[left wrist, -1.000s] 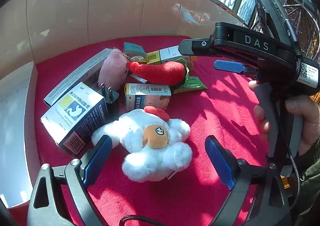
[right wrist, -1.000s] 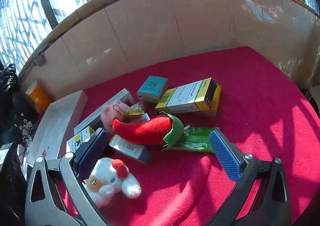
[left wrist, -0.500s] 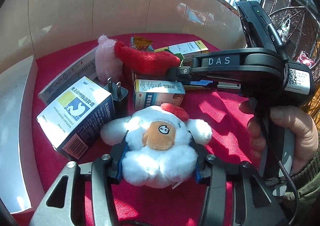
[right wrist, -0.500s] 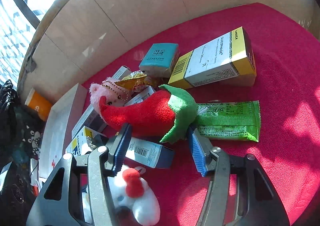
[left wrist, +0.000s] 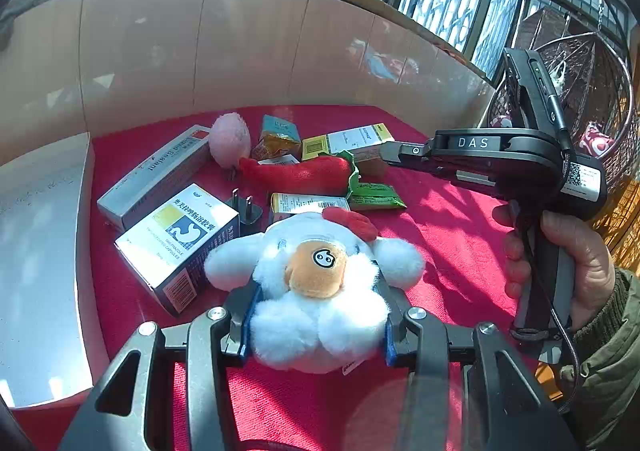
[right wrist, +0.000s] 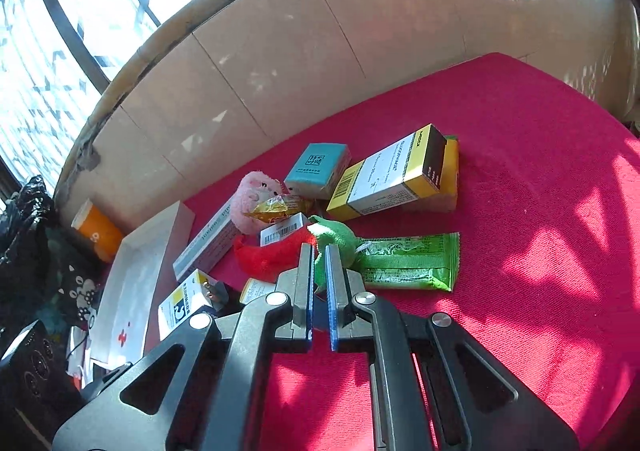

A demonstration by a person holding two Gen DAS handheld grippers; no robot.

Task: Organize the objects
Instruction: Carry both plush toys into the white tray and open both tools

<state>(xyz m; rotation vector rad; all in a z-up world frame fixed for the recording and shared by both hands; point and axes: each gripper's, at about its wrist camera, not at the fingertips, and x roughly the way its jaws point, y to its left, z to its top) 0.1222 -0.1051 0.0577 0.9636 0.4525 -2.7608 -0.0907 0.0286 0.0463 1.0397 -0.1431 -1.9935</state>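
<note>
The white plush chick [left wrist: 320,287] sits at 6 o'clock in the left wrist view, squeezed between the left gripper [left wrist: 316,325] pads, which have just been closing on it. Just past it at 10 o'clock there's a white medicine box [left wrist: 180,239] on the red cloth [left wrist: 440,219]. Farther out at 12, the right gripper [right wrist: 319,279] is clamped on the green top of the red chili plush [right wrist: 276,255], with the green packet [right wrist: 408,261] just beside it at 3 in the right wrist view.

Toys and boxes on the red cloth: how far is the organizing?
Done: nothing looks sorted; boxes lie jumbled. In hand: left gripper, jaws just closing, squeezes the white plush chick; right gripper pinches the chili plush. Left: placing both toys and the boxes.
</note>
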